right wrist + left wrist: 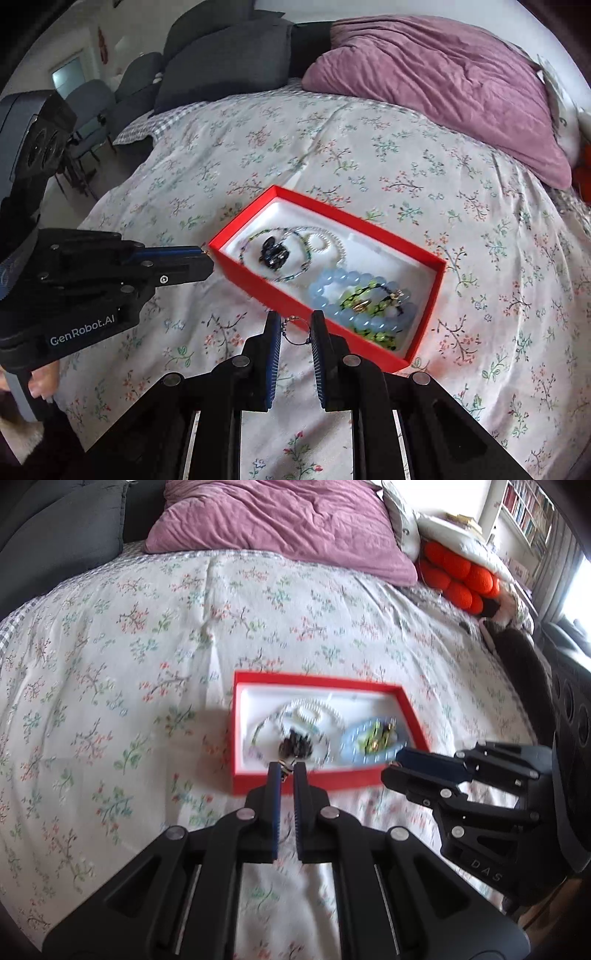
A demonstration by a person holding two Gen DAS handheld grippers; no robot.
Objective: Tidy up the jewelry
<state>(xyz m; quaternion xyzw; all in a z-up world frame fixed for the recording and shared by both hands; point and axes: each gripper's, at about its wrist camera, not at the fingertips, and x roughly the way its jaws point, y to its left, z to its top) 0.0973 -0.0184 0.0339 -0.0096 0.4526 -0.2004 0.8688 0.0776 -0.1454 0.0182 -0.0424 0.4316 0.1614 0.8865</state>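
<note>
So the red cardboard box with a white lining (255, 275) sits on the floral white bedspread (369, 155), and most of the jewelry is already inside it. Toward the left end lies a thin green-and-white beaded necklace (243, 247) looped around a dark cluster piece (274, 252), with a string of small white pearls (325, 240) just beside it. At the right end a chunky pale-blue bead bracelet (325, 291) lies tangled with a lime-green beaded piece (364, 295).

The left gripper (287, 770) is nearly clenched, pinching a small gold-coloured bit of jewelry (283, 765) at its fingertips right at the box's near wall; too blurry to say what it is. The right gripper (294, 321) hangs just in front of the box with its fingers parted, and a thin wire ring with small beads (297, 329) sits in the gap between them. Can't tell whether either finger actually touches it.

A purple pillow (443, 81) lies at the head of the bed
</note>
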